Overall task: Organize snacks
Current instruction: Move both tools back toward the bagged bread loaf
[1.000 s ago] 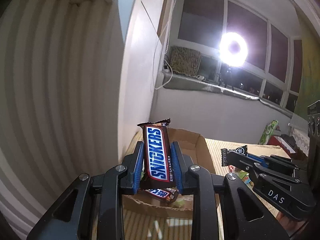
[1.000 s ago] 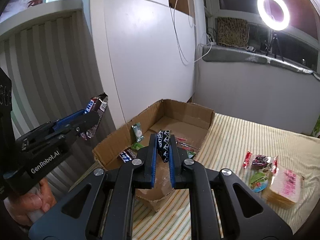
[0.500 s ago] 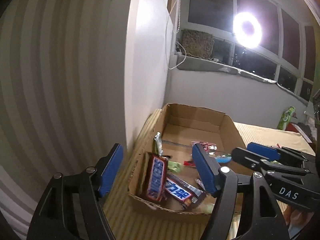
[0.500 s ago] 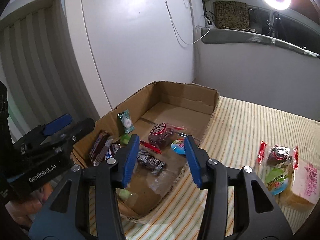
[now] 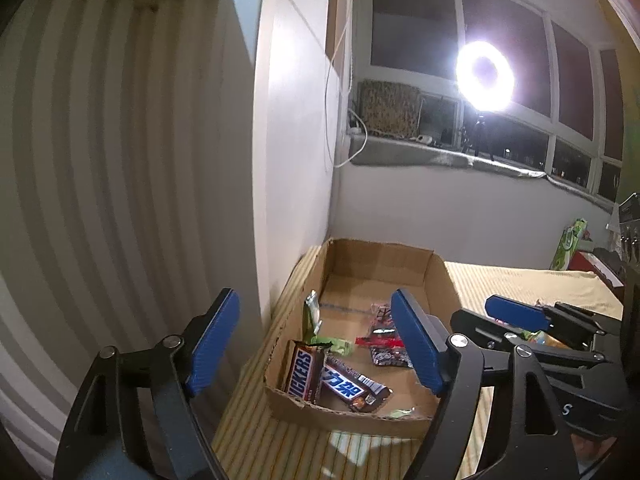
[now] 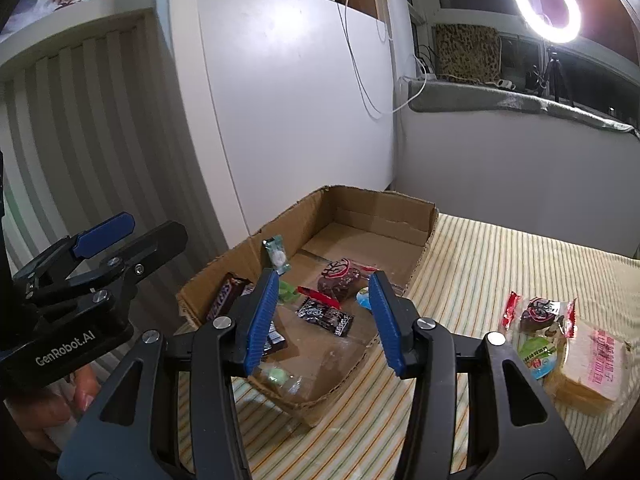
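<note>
An open cardboard box lies on a striped cloth against the wall. Inside it are a Snickers bar, a second bar with a blue label, a small black packet, a dark red-wrapped snack and a green candy. My left gripper hovers over the box's near left corner, its jaws opening with nothing between them. My right gripper stands open above the near part of the box, also holding nothing.
On the cloth right of the box lie a red-wrapped snack, a green-lidded cup and a wafer pack. A white wall panel and ribbed panelling border the box on the left. A hand holds the left gripper.
Both grippers went from shut to open. The left let go of the Snickers bar and the right let go of the black packet. Both now lie in the box.
</note>
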A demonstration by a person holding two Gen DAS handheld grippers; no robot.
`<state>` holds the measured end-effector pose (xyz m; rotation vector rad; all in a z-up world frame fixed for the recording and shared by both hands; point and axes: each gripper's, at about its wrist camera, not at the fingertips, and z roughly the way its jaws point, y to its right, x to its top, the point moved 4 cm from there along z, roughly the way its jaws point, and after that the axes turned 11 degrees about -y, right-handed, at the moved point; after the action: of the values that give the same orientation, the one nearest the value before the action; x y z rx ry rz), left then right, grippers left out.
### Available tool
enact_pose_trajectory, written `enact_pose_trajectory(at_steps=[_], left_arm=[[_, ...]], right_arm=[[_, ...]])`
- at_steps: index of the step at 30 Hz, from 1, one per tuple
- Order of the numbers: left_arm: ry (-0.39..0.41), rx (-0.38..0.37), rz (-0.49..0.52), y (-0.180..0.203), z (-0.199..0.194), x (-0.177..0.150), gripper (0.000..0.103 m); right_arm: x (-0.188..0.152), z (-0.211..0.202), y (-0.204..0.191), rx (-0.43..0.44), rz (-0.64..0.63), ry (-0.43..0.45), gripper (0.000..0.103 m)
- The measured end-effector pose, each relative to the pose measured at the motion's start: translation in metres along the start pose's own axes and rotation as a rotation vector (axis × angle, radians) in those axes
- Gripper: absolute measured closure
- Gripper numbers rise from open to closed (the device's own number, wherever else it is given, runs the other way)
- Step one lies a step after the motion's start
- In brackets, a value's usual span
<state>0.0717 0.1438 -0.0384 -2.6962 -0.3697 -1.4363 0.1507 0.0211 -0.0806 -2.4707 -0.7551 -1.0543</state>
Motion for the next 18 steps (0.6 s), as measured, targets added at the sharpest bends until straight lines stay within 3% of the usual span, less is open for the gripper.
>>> enact_pose_trajectory(at_steps=[9, 18], left_arm=[[0.021, 0.007, 0.050, 0.022, -0.012, 0.002, 0.025], [0.006, -0.033, 0.167, 0.091, -0.008, -0.001, 0.025]], right_arm=[[-0.013, -0.030, 0.016, 0.007, 0.031, 0.037, 0.053], [-0.050, -0.071, 0.094, -0.049, 0.176, 0.085, 0.049]])
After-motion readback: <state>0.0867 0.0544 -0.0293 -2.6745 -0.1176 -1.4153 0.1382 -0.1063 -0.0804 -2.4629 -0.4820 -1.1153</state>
